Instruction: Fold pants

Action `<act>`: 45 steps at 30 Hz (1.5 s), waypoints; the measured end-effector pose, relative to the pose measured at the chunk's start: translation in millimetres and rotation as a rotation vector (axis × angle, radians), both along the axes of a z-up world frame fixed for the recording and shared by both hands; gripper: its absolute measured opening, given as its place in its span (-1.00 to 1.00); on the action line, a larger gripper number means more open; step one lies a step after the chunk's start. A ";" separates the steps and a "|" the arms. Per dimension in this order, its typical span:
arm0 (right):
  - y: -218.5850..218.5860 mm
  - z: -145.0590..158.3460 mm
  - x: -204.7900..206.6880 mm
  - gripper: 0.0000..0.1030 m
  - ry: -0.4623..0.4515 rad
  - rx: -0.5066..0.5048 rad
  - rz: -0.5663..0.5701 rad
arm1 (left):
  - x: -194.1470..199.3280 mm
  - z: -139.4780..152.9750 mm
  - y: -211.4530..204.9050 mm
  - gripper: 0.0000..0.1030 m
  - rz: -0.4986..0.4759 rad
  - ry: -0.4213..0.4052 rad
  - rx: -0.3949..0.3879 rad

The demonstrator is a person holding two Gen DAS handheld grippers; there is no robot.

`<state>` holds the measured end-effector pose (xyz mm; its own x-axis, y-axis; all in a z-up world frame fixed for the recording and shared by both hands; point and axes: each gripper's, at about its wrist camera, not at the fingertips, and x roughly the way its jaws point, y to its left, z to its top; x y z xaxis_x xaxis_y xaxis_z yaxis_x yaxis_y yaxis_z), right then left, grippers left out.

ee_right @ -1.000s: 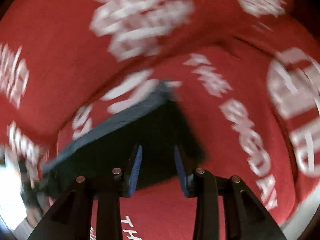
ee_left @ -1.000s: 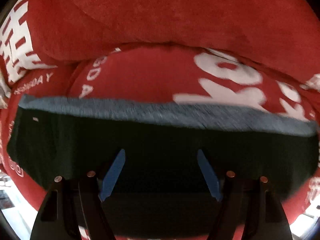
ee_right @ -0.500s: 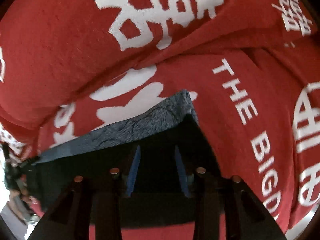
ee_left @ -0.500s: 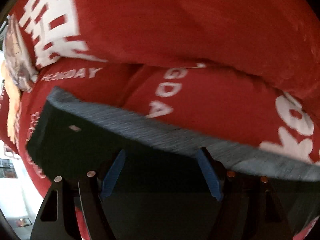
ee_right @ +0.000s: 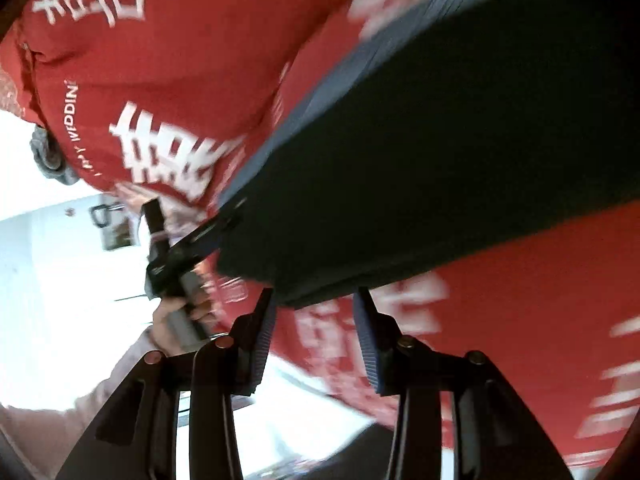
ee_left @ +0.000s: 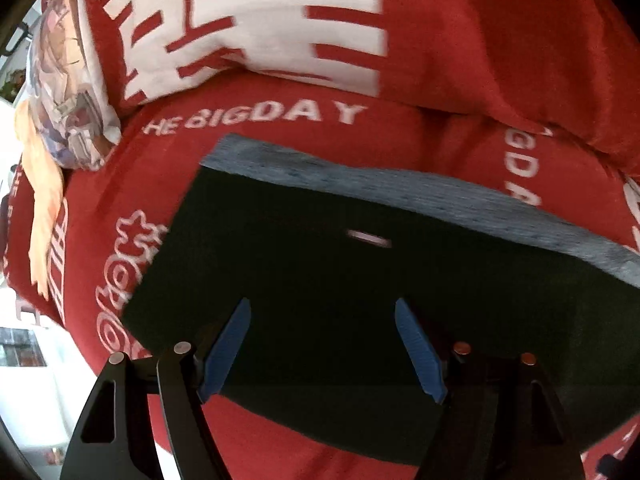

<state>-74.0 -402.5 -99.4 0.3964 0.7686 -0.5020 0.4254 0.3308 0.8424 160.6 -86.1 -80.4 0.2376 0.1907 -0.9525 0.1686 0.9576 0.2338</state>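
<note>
The folded dark pants [ee_left: 328,280] with a grey-blue waistband edge [ee_left: 400,188] lie flat on the red bedding. My left gripper [ee_left: 322,308] is open, its blue pads [ee_left: 226,344] spread just over the pants' near part, holding nothing. In the right wrist view the pants [ee_right: 420,168] fill the upper right. My right gripper [ee_right: 314,300] is open at their near corner, with nothing between the pads [ee_right: 368,332]. The left gripper [ee_right: 188,248] and the hand holding it show at the pants' far end.
Red bedding with white lettering [ee_left: 256,116] covers the surface, with a raised red quilt fold [ee_left: 480,40] behind the pants. A printed pillow [ee_left: 68,80] lies at the far left. The bed edge and a bright floor [ee_right: 60,272] lie at left.
Both grippers have swung with the views turning: the pants shifted right in the left view and up-right in the right view. The right gripper's pads have opened wider and drawn back to the pants' corner.
</note>
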 end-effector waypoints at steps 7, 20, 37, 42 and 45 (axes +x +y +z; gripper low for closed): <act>85.1 -54.7 27.1 -0.16 0.082 0.153 -0.096 | 8.4 -25.6 54.6 0.56 -0.030 0.028 -0.108; 93.5 -43.5 21.9 -0.16 0.098 0.118 -0.130 | 6.7 -30.2 56.6 0.65 -0.080 0.034 -0.155; 104.1 -56.8 37.2 -0.56 0.103 0.132 -0.167 | 3.4 -26.2 55.5 0.65 -0.110 0.037 -0.155; 103.7 -23.7 48.0 -0.86 0.053 -0.017 -0.122 | 0.3 -25.5 56.8 0.65 -0.161 0.035 -0.161; 111.6 -29.6 37.6 -0.87 0.093 -0.077 -0.092 | -5.8 -26.5 52.6 0.69 -0.196 0.013 -0.133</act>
<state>-36.4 -290.9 -129.0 0.4125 0.6891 -0.5958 0.5315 0.3491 0.7718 154.9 -33.5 -106.9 0.2449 0.0146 -0.9694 0.3564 0.9285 0.1041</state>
